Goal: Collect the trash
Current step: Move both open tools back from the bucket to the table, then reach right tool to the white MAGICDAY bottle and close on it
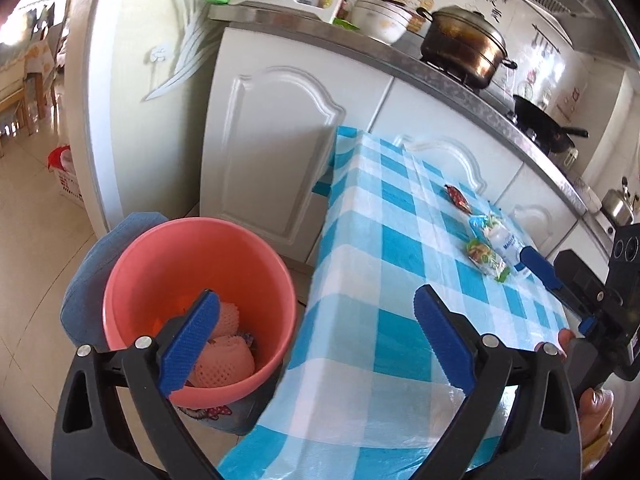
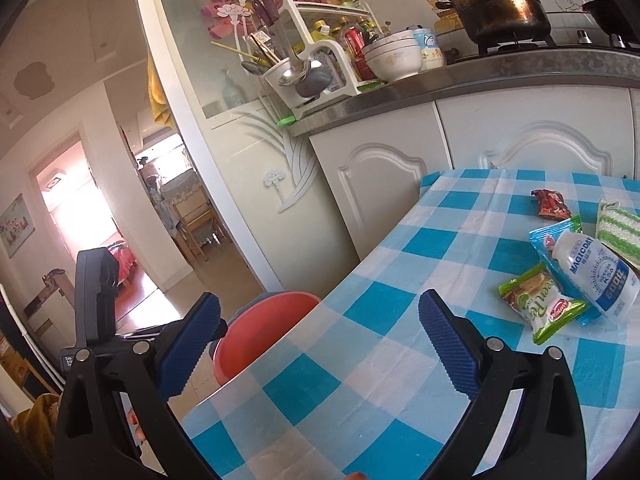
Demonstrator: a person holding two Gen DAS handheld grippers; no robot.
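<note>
Wrappers [image 2: 542, 308] sit on your table [image 2: 360, 360], foam nets in the bucket [image 1: 192, 280]; both your left gripper [image 1: 316, 344] and right gripper [image 2: 320, 344] gape wide, empty.

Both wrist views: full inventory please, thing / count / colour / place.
basin: 1, pink-red, on a stool left of the table, holding pink foam nets
table: 1, blue-and-white checked cloth, in front of the white cabinets
red wrapper: 1, on the cloth near the far edge
green snack packet: 1, nearest of the trash pile
blue packet: 1, under the bottle
white bottle: 1, lying on its side
green-striped sponge: 1, right of the pile
steamer pot: 1, dark metal, on the stove
wok: 1, black, on the stove
bowls: stacked, white, on the counter
utensil rack: 1, white, at the counter end
left gripper: open, empty
right gripper: open, empty
</note>
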